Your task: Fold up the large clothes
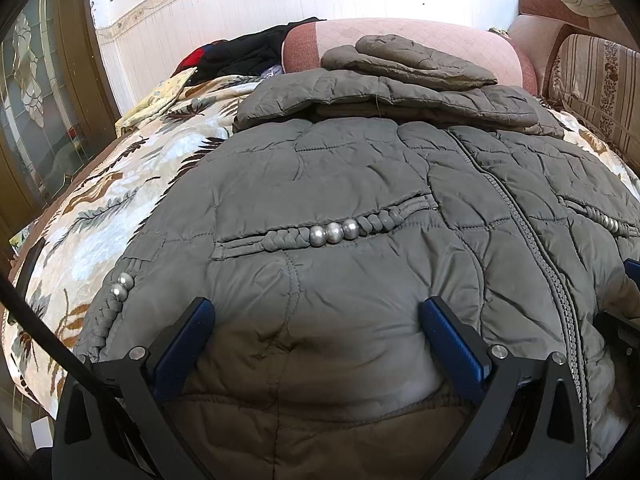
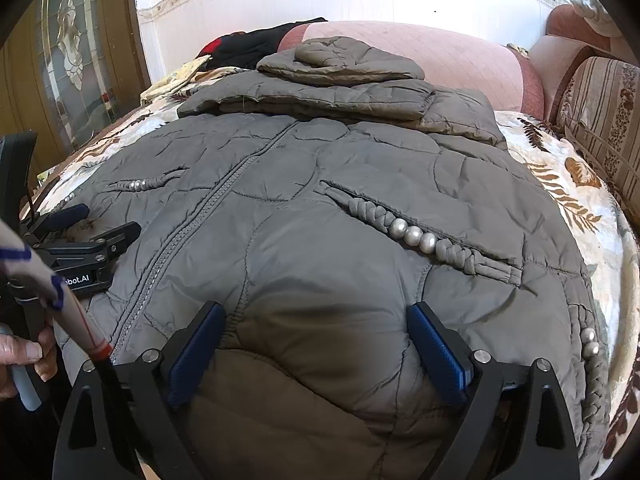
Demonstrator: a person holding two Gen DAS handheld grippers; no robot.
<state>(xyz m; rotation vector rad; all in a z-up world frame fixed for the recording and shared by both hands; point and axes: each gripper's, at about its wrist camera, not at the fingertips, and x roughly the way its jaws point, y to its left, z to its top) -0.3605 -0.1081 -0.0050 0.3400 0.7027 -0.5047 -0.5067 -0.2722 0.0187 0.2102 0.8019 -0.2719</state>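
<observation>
Nearest to me, my left gripper (image 1: pixel 316 344) and my right gripper (image 2: pixel 316 348): each with its blue-padded jaws spread wide over the near hem of the grey quilted jacket (image 1: pixel 360 184), fabric bulging between the pads, nothing pinched. The jacket: front up on the floral bedspread (image 1: pixel 120 200), zipper (image 1: pixel 532 248) closed, braided pocket trim with three silver beads (image 1: pixel 334 233) on each side, sleeves and hood (image 1: pixel 416 60) folded across its far end. Beyond: a pink bolster (image 1: pixel 440 36) and dark clothes (image 1: pixel 244 54) by the white wall.
</observation>
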